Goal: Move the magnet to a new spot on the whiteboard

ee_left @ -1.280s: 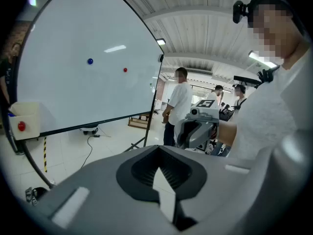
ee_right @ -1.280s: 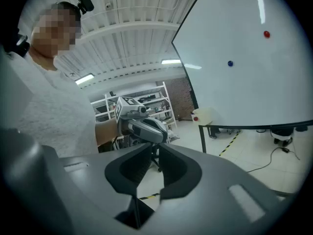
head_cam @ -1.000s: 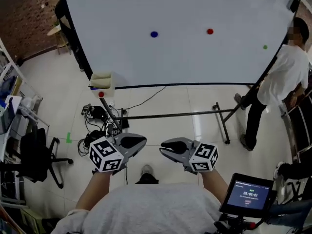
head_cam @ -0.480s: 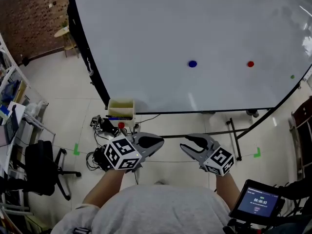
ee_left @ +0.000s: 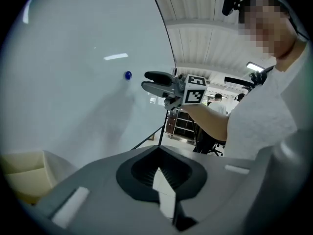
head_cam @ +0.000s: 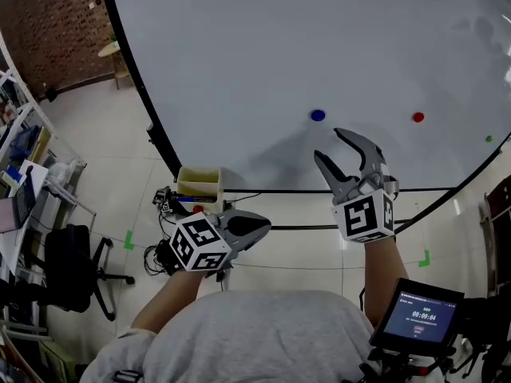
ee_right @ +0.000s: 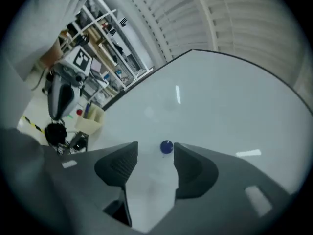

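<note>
The whiteboard (head_cam: 335,46) carries a blue magnet (head_cam: 318,116), a red magnet (head_cam: 417,118) and a small green one (head_cam: 489,139). My right gripper (head_cam: 329,144) is raised to the board just below the blue magnet, apart from it. Its jaws are opening and hold nothing. In the right gripper view the blue magnet (ee_right: 167,147) sits on the board just beyond the gap of the right gripper (ee_right: 155,153). My left gripper (head_cam: 265,227) hangs low below the board's bottom edge, shut and empty. The left gripper view shows the blue magnet (ee_left: 127,75) near the right gripper (ee_left: 148,81).
A beige tray (head_cam: 198,182) with pens hangs at the board's lower left corner, with cables (head_cam: 164,206) on the floor beneath. An office chair (head_cam: 68,270) and shelves stand at the left. A tablet screen (head_cam: 421,317) is at my lower right. The board's stand bar (head_cam: 303,227) runs along the floor.
My right gripper has risen from beside the left one up to the board near the blue magnet, and its jaws have spread. The left gripper stayed low. The head view moved closer to the board.
</note>
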